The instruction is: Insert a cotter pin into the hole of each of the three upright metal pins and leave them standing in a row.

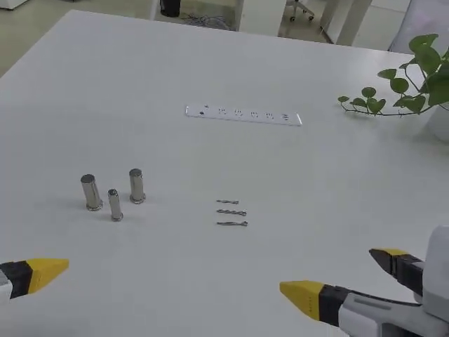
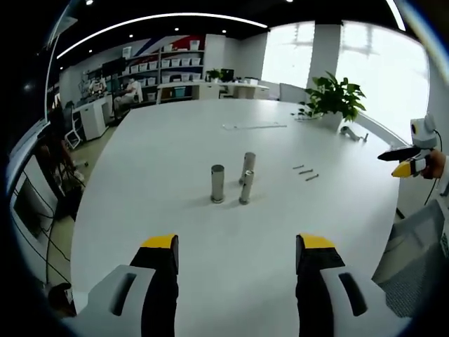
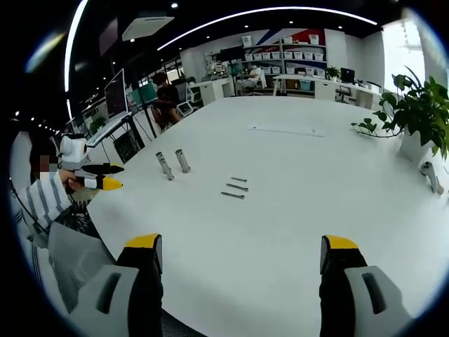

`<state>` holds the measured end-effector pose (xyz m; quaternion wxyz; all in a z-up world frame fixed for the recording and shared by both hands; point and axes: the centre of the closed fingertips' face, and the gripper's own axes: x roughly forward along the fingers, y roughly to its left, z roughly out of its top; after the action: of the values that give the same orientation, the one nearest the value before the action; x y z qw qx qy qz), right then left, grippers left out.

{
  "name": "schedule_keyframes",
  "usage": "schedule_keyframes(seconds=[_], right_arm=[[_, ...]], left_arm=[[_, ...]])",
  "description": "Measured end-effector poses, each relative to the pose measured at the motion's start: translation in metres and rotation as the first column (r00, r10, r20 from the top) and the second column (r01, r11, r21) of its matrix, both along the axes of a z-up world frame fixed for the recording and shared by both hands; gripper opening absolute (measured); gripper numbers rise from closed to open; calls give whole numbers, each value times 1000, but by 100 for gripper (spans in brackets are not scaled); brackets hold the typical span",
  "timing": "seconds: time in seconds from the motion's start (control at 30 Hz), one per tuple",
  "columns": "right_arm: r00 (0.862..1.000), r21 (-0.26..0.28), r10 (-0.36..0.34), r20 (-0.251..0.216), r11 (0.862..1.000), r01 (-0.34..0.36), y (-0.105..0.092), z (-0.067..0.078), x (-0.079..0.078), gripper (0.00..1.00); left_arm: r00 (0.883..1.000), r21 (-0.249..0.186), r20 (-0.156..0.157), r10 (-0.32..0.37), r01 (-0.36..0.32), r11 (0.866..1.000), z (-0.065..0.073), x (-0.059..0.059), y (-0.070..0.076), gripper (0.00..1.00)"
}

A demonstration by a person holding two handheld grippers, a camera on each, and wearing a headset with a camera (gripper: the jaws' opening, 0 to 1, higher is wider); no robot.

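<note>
Three upright metal pins (image 1: 114,196) stand in a loose cluster on the white table (image 1: 140,98), left of centre. Three cotter pins (image 1: 231,213) lie side by side on the table to their right. My left gripper (image 2: 238,246) is open and holds nothing, well short of the metal pins (image 2: 235,182); one of its yellow fingertips (image 1: 48,268) shows at the bottom left of the head view. My right gripper (image 1: 344,275) is open and holds nothing at the bottom right, nearer than the cotter pins (image 3: 236,187).
A white power strip (image 1: 243,114) lies across the table's middle, beyond the pins. A potted plant (image 1: 414,77) trails leaves over the far right corner. A small metal object (image 3: 429,175) lies by the plant. Office desks and shelves stand beyond the table.
</note>
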<state>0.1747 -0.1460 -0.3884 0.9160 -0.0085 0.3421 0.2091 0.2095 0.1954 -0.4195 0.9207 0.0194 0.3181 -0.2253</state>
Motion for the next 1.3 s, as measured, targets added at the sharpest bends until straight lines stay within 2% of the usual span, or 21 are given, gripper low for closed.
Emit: schedule_keyframes(seconds=[0.13, 0.2, 0.4, 0.43, 0.53, 0.77, 0.9, 1.13, 1.2, 1.3], right_arm=[[1000, -8, 2, -2, 1000, -2, -1, 0, -1, 92], [1000, -9, 2, -4, 1000, -2, -1, 0, -1, 92], [1000, -10, 5, -13, 1000, -5, 0, -2, -2, 92], [1000, -8, 5, -13, 1000, -5, 1, -2, -2, 92], [1000, -9, 6, -15, 1000, -6, 2, -2, -1, 92], [1000, -13, 12, -18, 1000, -12, 6, -3, 0, 92], [1000, -19, 18, -22, 1000, -18, 6, -4, 0, 92], [999, -25, 17, -34, 1000, -18, 6, -6, -1, 92], [999, -23, 14, -34, 1000, -15, 6, -7, -1, 92], [999, -21, 9, -36, 1000, -10, 5, -7, -2, 92]], left_arm=[[1000, -8, -2, 20, -20, 1000, -3, 7, 0, 62], [999, -40, -7, 47, -48, 998, -4, 12, 0, 61], [994, -85, 26, 108, -105, 991, 1, 29, 2, 60], [992, -87, 28, 122, -119, 989, 2, 32, 2, 59], [990, -52, 43, 134, -131, 990, 2, 37, 4, 57], [991, -43, 44, 127, -125, 991, -3, 45, -1, 53], [993, -21, 46, 112, -111, 994, -7, 52, -1, 50], [992, -50, 53, 112, -110, 993, -8, 68, -1, 49], [991, -105, 31, 132, -128, 986, -9, 72, -2, 49], [990, -103, 38, 133, -128, 986, -10, 77, -2, 49]])
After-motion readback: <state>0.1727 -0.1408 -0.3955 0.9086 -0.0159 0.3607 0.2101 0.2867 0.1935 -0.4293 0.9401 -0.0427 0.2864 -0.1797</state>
